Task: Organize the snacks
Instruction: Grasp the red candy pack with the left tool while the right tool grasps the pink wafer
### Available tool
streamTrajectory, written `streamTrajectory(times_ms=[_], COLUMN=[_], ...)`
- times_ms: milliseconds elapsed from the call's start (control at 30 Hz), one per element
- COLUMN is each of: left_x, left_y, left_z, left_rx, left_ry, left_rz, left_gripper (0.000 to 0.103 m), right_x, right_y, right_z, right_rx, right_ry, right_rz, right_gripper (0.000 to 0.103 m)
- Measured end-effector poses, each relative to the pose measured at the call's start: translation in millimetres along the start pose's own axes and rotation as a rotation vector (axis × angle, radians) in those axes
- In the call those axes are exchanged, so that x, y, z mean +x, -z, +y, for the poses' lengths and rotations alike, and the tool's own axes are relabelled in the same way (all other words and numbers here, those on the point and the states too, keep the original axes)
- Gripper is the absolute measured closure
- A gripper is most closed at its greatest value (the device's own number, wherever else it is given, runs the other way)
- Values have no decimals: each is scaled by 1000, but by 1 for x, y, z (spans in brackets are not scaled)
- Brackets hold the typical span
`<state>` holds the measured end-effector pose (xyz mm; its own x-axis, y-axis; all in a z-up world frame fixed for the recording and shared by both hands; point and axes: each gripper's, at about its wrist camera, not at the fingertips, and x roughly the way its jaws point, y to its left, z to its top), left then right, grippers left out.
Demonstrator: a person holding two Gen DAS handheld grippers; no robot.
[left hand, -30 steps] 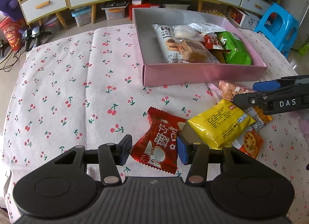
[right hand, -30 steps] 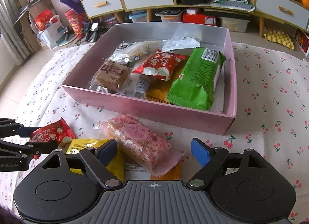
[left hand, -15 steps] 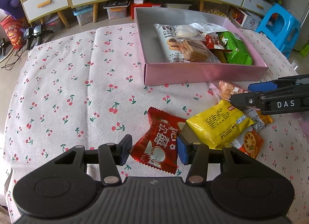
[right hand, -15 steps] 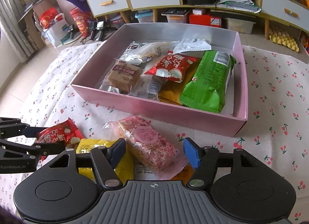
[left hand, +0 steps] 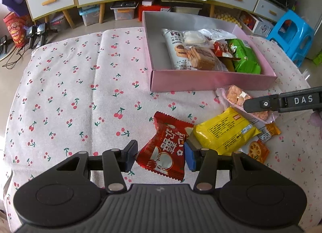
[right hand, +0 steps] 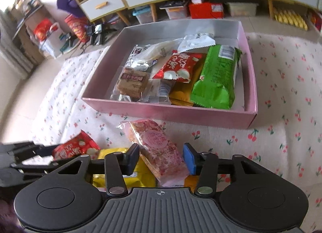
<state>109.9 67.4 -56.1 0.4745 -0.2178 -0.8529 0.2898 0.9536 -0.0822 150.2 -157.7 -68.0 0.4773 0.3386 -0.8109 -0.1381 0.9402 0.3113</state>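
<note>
Both grippers' jaws are spread: left gripper [left hand: 160,157] around the red packet [left hand: 165,148], right gripper [right hand: 161,158] around the pink packet [right hand: 159,150], both in front of the pink box [right hand: 171,112]; slick wrappers could slip when pinched.

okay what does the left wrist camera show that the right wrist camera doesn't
Only the left wrist view shows the blue stool and the orange lotus-root packet. Only the right wrist view shows the brown biscuit label readably and the box's right wall from inside. Both show the pink box, red packet, yellow packet and pink packet.
</note>
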Motion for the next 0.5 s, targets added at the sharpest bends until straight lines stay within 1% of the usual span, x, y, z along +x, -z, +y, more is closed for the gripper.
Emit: streamTrajectory(times_ms=[200, 333, 500], left_x=[-9, -20, -26], left_y=[-3, -8, -31], left_z=[-3, -5, -7], left_rx=[-24, -44, -93], left_ry=[25, 41, 34], left_rz=[-30, -70, -140], left_gripper=[58, 58, 58], right_x=[-12, -21, -30], right_y=[0, 2, 2], right_z=[-17, -28, -42], right_rx=[147, 232, 345], right_ry=[-80, -135, -219], right_rz=[19, 17, 8], right_gripper=[60, 60, 60])
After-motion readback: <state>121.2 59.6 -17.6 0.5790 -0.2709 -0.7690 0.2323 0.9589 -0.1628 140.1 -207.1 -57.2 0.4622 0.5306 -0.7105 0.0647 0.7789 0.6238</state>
